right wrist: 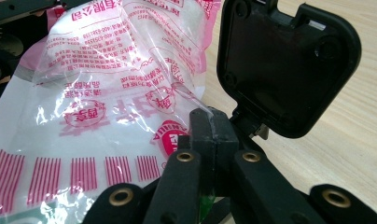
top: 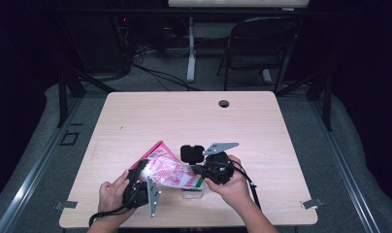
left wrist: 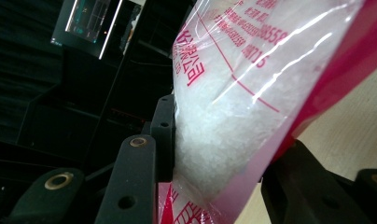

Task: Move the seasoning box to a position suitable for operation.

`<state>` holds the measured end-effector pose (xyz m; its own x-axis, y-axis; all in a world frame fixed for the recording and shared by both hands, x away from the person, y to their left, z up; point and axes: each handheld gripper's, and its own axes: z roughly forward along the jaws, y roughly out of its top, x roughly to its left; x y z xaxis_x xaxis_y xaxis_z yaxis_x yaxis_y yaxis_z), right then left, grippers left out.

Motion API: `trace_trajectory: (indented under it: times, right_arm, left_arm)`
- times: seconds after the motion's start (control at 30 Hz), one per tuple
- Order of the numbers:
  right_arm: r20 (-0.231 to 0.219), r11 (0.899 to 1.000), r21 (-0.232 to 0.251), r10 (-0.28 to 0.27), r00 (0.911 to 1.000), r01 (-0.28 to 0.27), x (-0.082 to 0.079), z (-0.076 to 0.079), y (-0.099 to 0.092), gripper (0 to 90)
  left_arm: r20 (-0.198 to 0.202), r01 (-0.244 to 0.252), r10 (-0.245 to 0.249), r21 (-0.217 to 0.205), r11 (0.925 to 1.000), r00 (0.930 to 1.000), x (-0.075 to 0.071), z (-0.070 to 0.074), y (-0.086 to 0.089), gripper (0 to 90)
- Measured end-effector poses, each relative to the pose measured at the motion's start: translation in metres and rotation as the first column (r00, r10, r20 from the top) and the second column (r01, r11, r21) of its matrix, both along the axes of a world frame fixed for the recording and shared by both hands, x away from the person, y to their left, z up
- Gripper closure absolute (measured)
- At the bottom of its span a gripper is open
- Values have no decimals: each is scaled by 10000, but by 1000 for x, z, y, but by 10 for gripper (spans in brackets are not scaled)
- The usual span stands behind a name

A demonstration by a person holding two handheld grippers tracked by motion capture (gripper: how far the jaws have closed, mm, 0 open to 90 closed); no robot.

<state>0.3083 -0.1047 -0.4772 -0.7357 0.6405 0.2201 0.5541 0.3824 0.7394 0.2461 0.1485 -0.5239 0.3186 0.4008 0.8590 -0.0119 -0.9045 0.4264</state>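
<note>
The bag point(top: 171, 172) is clear plastic printed with pink-red characters and rows of thin red stripes — white granules show through, with 1 green patch near the black lid point(top: 192, 153). The table point(top: 184, 116) beneath is pale wood-grain.

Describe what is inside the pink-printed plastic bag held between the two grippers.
White granules, like sugar or salt, fill the plastic bag where the left gripper clamps it. The right gripper pinches an emptier corner. Pink print covers much of the film, hiding how full it is.
</note>
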Motion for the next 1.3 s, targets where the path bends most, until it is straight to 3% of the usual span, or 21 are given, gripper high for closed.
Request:
trace_trajectory:
  times: [0.27, 0.47, 0.53, 0.93, 1.3]
  right_arm:
    - [110, 9999, 155, 49, 9999, -50, 1, -3, -2, 900]
    - [203, 9997, 192, 155, 9997, -158, 2, -2, -4, 900]
    - [222, 9997, 222, 132, 9997, -137, 2, -3, -4, 900]
    - [203, 9991, 372, 173, 9996, -181, 3, -6, -4, 900]
    - [152, 9990, 410, 144, 9998, -150, 4, -8, -5, 900]
  left_arm:
    - [15, -178, 178, 394, 9991, 9998, -3, 3, -3, 662]
    - [333, -310, 285, 761, 9966, 9990, -5, 5, -7, 664]
    - [296, -348, 329, 651, 9973, 9990, -6, 4, -8, 664]
    - [873, -481, 343, 1610, 9858, 9956, -12, 7, -11, 667]
    - [1038, -442, 244, 1935, 9801, 9943, -14, 9, -13, 670]
